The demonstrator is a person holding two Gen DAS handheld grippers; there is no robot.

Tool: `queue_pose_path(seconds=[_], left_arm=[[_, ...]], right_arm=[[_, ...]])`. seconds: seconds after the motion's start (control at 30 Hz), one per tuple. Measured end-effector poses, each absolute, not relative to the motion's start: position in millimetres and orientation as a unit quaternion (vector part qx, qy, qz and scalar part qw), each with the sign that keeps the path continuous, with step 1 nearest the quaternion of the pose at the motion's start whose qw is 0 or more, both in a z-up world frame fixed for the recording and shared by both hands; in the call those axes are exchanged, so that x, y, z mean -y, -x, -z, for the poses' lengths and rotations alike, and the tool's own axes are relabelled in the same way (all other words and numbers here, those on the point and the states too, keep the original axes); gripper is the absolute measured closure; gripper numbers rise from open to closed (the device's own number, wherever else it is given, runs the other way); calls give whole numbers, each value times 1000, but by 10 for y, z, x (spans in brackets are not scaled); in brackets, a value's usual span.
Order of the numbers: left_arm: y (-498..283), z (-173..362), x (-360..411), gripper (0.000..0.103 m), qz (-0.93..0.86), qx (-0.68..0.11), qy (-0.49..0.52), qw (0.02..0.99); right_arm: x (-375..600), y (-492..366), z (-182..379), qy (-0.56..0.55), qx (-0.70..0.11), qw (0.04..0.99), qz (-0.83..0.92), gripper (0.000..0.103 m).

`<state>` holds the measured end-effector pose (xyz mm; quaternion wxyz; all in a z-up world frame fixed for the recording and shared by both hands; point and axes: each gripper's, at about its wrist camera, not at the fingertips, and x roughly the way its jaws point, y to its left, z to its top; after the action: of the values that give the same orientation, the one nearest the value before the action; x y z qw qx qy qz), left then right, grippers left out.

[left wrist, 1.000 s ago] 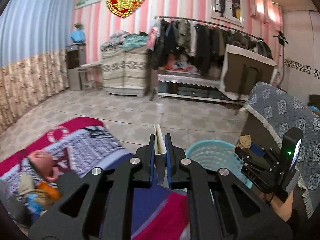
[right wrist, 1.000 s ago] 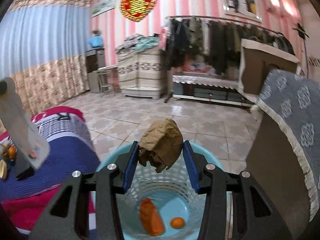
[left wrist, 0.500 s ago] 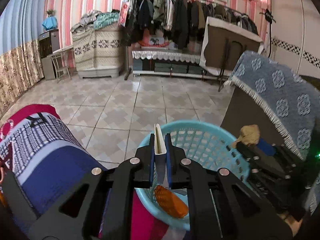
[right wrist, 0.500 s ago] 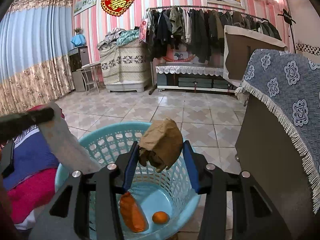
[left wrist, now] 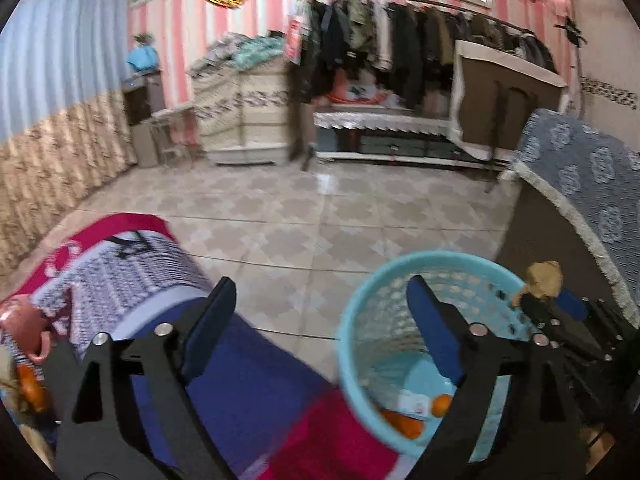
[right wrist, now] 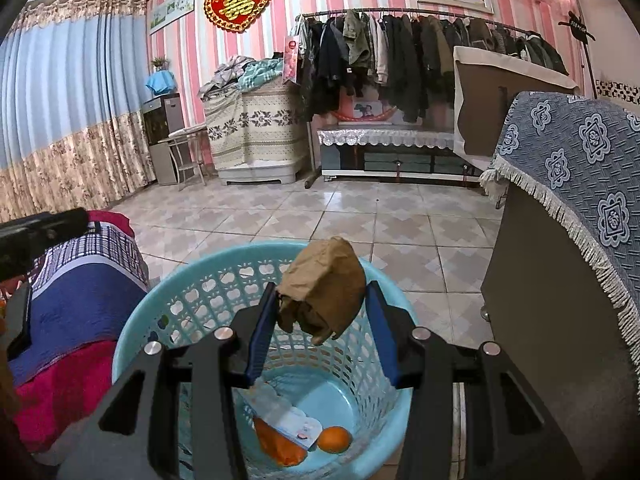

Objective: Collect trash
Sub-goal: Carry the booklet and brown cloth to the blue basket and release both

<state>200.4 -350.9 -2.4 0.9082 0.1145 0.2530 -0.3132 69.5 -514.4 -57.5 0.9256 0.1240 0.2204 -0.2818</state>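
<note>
The left gripper (left wrist: 320, 328) is held with its fingers (left wrist: 210, 320) spread wide and nothing between them, above the edge of the bed (left wrist: 224, 364) and the near rim of the blue basket (left wrist: 362, 300). The left view is blurred. The basket is seen standing on the tiled floor (left wrist: 320, 224) just beside the bed's patterned cover.

In the right wrist view the right gripper (right wrist: 322, 322) is held over the basket (right wrist: 136, 332), and a crumpled brown paper bag (right wrist: 326, 280) is pinched between its blue fingers (right wrist: 262, 330). The bag is kept above the basket's opening, clear of the bottom.

On the basket's bottom a flat white packet (right wrist: 286, 416) is seen lying across an orange wrapper (right wrist: 280, 446), with a small orange fruit (right wrist: 335, 439) just beside them. The same three items are partly visible in the left view, where the packet (left wrist: 412, 402) lies between the wrapper (left wrist: 400, 424) and the fruit (left wrist: 441, 404).

At the right side of the basket a dark cabinet (right wrist: 532, 300) is draped with a blue fringed cloth (right wrist: 580, 160). A pink toy (left wrist: 24, 328) is seen on the bed near its left edge.
</note>
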Motion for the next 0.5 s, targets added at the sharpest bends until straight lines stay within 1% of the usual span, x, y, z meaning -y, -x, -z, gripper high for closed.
queue_pose_path(seconds=[0.2,0.27,0.37,0.4,0.43,0.5], left_arm=[[-2005,-148,2972,11,242,-235,-103,936],[-1979,-201,2688,8,212,-233,-99,944],[-1927,-261,2258,8,170,-233,-104,952],[-1896,-275,2071,8,153,-235,-110,954],[-1874,-282,1950,7,142,-238,-114,954],[-1824,-288,1646,7,121,-245,-118,955]], right_arm=[[5001,-858,591,-116,-225,931,264,57],[4925,-908,602,-104,-228,931,265,55],[4854,-942,612,-96,-233,931,263,51],[4835,-934,602,-98,-232,932,262,46],[4847,-928,587,-101,-230,932,261,37],[4825,-883,536,-108,-220,933,265,26]])
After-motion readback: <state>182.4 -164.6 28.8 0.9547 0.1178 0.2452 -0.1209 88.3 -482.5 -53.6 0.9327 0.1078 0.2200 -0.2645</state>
